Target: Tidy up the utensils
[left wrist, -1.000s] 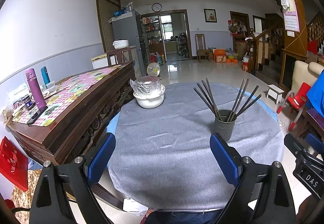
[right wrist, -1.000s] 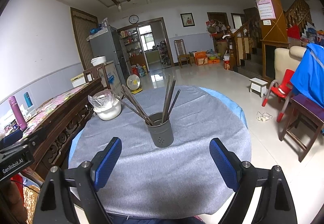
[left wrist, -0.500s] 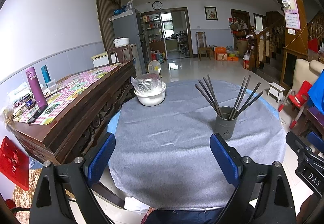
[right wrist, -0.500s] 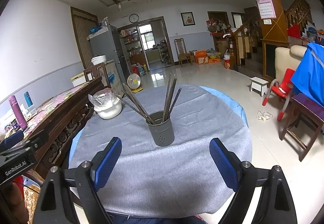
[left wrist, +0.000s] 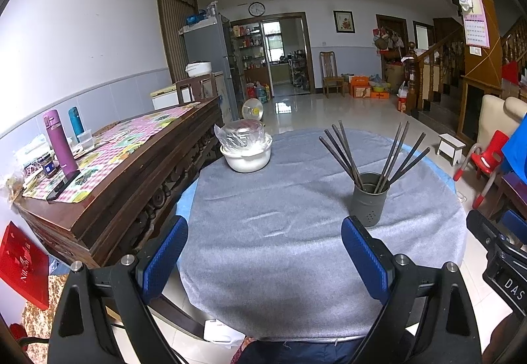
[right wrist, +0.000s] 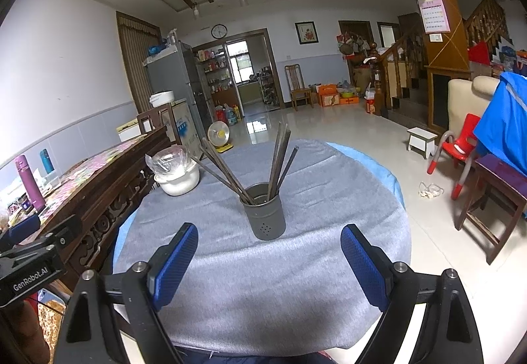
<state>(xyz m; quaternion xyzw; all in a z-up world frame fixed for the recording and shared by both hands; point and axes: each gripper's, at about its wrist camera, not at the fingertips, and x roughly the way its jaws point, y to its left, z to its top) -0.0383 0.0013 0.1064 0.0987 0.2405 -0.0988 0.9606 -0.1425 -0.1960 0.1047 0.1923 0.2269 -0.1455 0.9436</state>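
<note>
Blue-padded left gripper (left wrist: 263, 253) and right gripper (right wrist: 269, 253): both wide open, empty, above grey cloth (right wrist: 296, 265). Ahead, upright grey holder (right wrist: 263, 215), dark chopsticks (right wrist: 280, 159) splayed inside. Farther left, wrapped white bowl (left wrist: 246, 157). Path unobstructed.

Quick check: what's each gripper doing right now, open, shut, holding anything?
Left gripper: open, holding nothing, above the grey tablecloth.
Right gripper: open, holding nothing, short of the utensil holder.
</note>
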